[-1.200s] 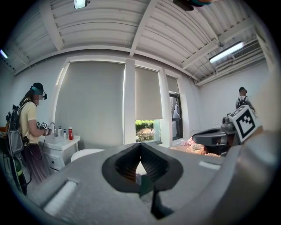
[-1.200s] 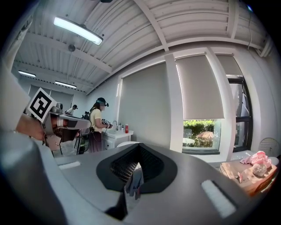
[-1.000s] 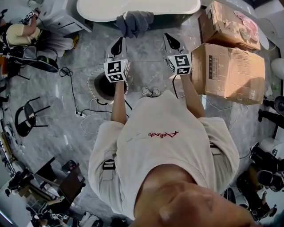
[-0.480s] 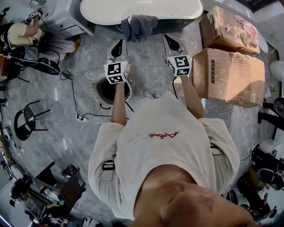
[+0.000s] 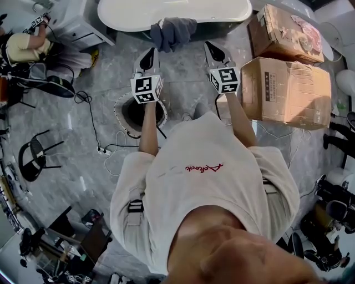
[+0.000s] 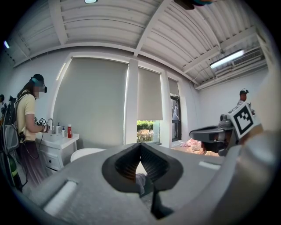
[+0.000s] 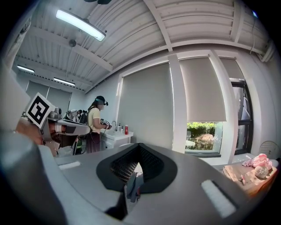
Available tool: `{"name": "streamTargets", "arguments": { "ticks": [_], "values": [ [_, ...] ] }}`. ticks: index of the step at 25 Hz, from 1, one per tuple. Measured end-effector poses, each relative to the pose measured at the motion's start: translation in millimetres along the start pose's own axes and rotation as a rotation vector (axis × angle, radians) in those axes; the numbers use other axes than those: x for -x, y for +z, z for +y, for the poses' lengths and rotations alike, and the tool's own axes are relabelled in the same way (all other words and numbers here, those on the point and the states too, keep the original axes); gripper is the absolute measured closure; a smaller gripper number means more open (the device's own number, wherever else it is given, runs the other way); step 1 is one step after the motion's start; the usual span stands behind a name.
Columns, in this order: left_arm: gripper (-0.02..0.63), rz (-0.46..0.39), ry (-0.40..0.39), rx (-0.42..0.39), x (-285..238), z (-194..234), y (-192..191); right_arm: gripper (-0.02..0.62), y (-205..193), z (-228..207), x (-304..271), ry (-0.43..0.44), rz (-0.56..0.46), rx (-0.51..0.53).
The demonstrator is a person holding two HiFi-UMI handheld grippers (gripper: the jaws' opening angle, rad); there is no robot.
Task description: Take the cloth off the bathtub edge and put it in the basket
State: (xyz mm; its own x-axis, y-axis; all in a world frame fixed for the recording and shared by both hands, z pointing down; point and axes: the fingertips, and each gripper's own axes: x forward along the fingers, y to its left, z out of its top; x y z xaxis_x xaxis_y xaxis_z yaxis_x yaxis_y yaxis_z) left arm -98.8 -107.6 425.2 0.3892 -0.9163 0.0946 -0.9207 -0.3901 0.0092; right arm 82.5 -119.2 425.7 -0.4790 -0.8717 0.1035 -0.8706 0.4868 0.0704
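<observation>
A grey cloth (image 5: 173, 32) hangs over the near edge of the white bathtub (image 5: 133, 12) at the top of the head view. My left gripper (image 5: 148, 54) is shut and empty, a little below and left of the cloth. My right gripper (image 5: 211, 49) is shut and empty too, to the cloth's right. A dark round basket (image 5: 132, 112) with a pale rim stands on the floor under my left arm. A bit of the cloth (image 6: 140, 181) shows past the closed jaws in the left gripper view, and the cloth (image 7: 137, 182) likewise in the right gripper view.
Two cardboard boxes (image 5: 288, 91) stand to the right of my right arm. A cable (image 5: 97, 125) runs over the grey floor left of the basket. A black chair (image 5: 33, 158) is at the left. Another person (image 5: 22, 44) stands by a white vanity (image 5: 83, 25) at the top left.
The view has shifted slightly; both grippers stay shut, held side by side below the cloth. The basket sits a little lower in the picture.
</observation>
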Motion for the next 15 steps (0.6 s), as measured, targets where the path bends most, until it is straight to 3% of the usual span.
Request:
{"name": "streamTargets", "arguments": {
  "ticks": [15],
  "values": [
    [0.603,-0.011,0.017,0.01,-15,22,-7,0.591,-5,2,-25,0.006,0.002,0.013]
  ]
}}
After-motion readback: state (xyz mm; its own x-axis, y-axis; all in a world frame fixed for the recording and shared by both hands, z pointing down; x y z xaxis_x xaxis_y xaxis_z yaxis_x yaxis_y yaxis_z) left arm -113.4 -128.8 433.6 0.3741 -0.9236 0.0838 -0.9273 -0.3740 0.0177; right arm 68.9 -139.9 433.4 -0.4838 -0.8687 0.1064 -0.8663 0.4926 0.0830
